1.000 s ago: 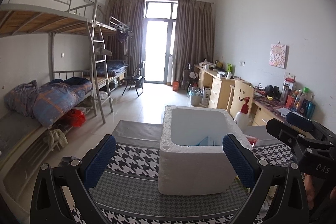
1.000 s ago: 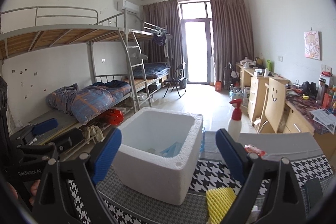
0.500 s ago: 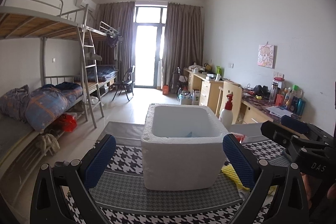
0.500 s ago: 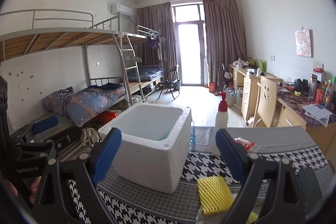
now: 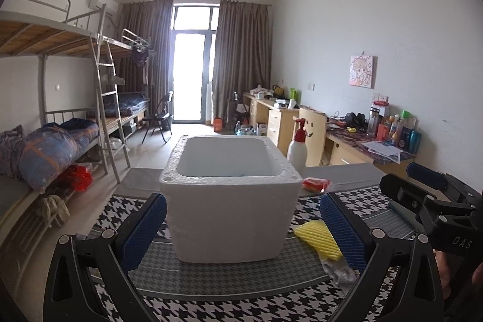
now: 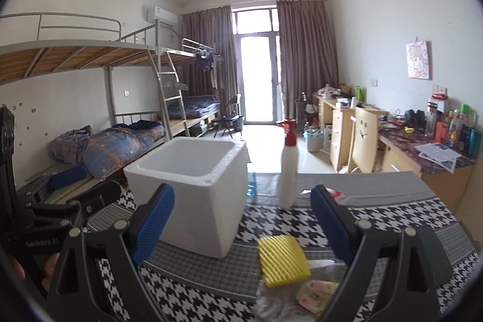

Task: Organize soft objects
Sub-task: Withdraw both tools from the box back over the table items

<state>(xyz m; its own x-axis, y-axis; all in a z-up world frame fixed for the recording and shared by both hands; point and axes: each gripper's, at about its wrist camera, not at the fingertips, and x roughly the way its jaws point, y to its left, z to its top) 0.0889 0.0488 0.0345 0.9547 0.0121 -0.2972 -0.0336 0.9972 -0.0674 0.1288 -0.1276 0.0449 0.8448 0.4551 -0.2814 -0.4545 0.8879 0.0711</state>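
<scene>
With both sets of jaws spread wide and empty, the left gripper (image 5: 243, 234) faces the foam box (image 5: 231, 198) while the right gripper (image 6: 243, 227) hovers above the yellow foam net (image 6: 282, 260) on the houndstooth cloth (image 6: 392, 219). A sound pickup likely lowers onto the net's middle, closing gently, clear of the spray bottle (image 6: 288, 171).

Metal bunk bed (image 5: 60, 98) stood left of the balcony door (image 5: 191, 74); desks (image 5: 302, 122) right of it, folding chair (image 5: 160, 119) just before it, curtains (image 5: 241, 59) flanking it.
</scene>
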